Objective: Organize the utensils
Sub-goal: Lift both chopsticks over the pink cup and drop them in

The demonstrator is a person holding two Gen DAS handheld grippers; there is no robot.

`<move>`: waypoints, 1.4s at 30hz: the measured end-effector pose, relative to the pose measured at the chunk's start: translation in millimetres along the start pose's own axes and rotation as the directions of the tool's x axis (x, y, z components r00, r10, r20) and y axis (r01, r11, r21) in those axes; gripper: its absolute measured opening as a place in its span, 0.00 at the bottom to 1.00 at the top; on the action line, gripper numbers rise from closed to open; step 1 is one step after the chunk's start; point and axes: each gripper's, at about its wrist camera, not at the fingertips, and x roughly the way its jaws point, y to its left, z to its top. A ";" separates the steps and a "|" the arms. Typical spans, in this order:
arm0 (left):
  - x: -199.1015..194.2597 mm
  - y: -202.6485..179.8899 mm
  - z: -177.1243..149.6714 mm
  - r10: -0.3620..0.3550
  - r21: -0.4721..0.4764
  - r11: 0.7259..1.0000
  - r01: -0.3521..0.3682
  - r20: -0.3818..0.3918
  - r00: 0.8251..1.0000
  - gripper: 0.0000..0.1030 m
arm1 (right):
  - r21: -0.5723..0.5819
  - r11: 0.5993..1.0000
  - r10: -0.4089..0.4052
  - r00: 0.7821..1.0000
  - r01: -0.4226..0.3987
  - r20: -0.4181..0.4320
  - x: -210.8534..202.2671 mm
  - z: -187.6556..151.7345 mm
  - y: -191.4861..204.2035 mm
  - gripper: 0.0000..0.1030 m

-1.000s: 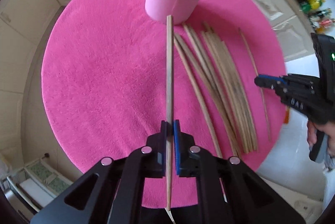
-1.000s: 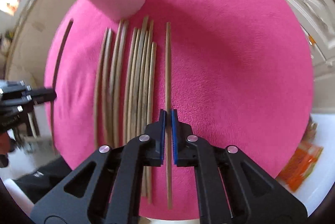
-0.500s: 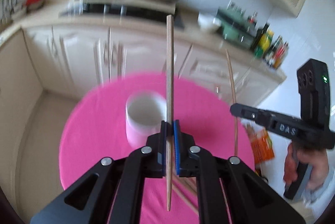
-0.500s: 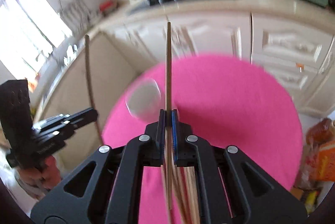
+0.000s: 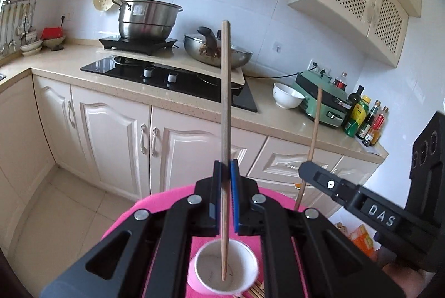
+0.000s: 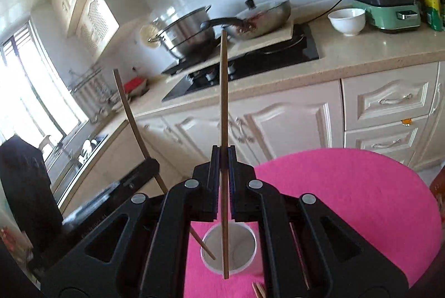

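Note:
My left gripper (image 5: 225, 167) is shut on a wooden chopstick (image 5: 225, 103) held upright, its lower tip inside the pink cup (image 5: 225, 268) on the pink round mat (image 5: 155, 211). My right gripper (image 6: 223, 153) is shut on a second chopstick (image 6: 223, 103), also upright, its tip over the cup's (image 6: 228, 252) front rim. Each gripper shows in the other's view, the right one (image 5: 306, 167) at the right, the left one (image 6: 151, 163) at the left. A few chopstick ends (image 6: 258, 289) lie on the mat (image 6: 347, 195) near the cup.
Cream kitchen cabinets (image 5: 116, 131) and a counter with a black hob (image 5: 167, 75), a steel pot (image 5: 147, 19) and a pan (image 5: 217, 50) stand behind the mat. A white bowl (image 5: 286, 99), a green appliance (image 5: 322, 100) and bottles (image 5: 364, 120) sit at the counter's right.
Both grippers lifted their chopsticks off the mat, swung them from flat to upright and brought them over the cup. The left chopstick's tip now sits inside the cup.

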 end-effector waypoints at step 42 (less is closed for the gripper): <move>-28.3 -10.9 -161.2 0.137 -0.128 0.969 -0.213 -0.436 0.889 0.29 | -0.223 0.974 -0.021 0.977 -0.027 -0.211 -46.3 -65.8 -27.2 0.47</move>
